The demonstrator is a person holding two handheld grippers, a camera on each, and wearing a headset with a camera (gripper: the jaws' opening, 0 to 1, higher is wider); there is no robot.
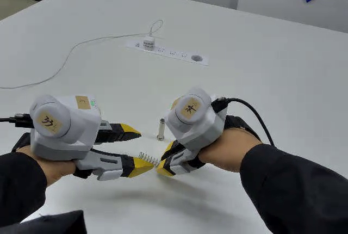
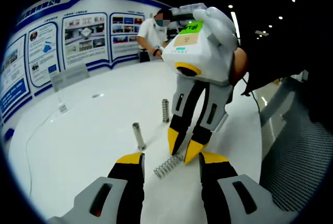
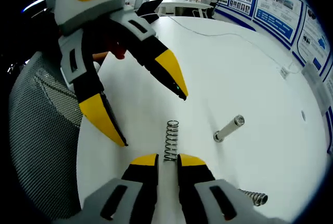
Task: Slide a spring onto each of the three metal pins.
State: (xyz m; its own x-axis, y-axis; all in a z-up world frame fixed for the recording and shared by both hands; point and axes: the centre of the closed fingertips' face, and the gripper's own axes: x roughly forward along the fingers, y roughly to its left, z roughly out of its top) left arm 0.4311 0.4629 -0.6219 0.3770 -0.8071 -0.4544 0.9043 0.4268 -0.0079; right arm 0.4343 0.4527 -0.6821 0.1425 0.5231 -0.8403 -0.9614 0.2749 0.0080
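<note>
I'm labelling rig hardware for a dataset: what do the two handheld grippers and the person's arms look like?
Both the left gripper and the right gripper have boxy white-grey bodies with rounded caps, black jaws and yellow tips. Each cap bears a tan sticker with handwritten marks. A black cable leaves each body. The sleeves are black.

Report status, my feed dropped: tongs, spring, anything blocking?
Right tongs shut on spring end. Left tongs open beside it. Bare pin upright close by, path clear.
</note>
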